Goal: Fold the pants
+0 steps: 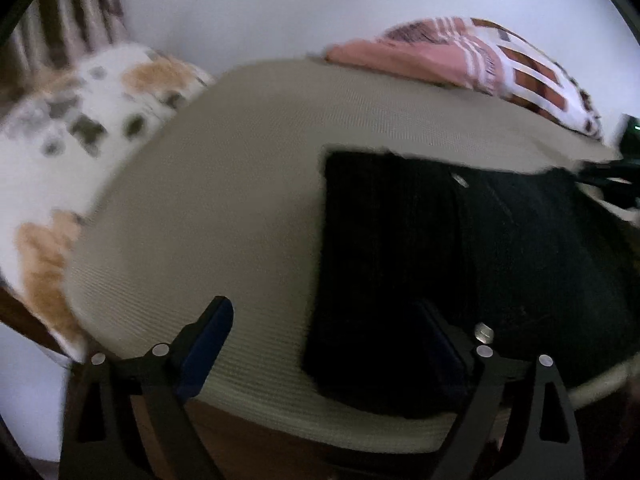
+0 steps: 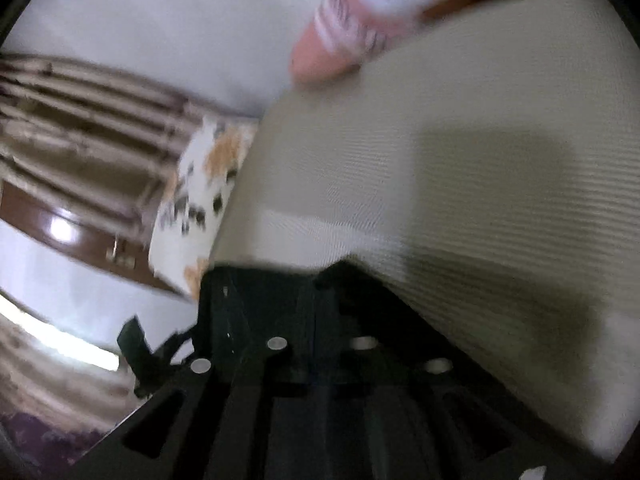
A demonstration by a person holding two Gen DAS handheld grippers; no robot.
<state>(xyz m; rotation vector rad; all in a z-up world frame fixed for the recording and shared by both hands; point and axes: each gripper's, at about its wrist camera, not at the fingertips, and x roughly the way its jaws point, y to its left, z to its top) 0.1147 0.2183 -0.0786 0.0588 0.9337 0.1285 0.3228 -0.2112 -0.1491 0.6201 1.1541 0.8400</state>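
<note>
The black pants (image 1: 460,264) lie folded on a beige ribbed bed mat (image 1: 240,200), right of centre in the left wrist view. My left gripper (image 1: 324,340) is open, with its fingers (image 1: 208,340) apart just above the mat; its right finger overlaps the near left corner of the pants. In the right wrist view my right gripper (image 2: 320,292) is shut on black pants fabric (image 2: 256,300), held a little above the mat (image 2: 440,160). The view is blurred. The right gripper's fingers also show at the far right edge of the left wrist view (image 1: 612,184).
A pink and white striped blanket (image 1: 460,56) lies at the mat's far edge, also in the right wrist view (image 2: 360,12). A white pillow with orange and grey patches (image 1: 80,128) sits to the left. A brown wooden bed frame (image 2: 60,216) and a striped curtain (image 2: 80,128) are beyond it.
</note>
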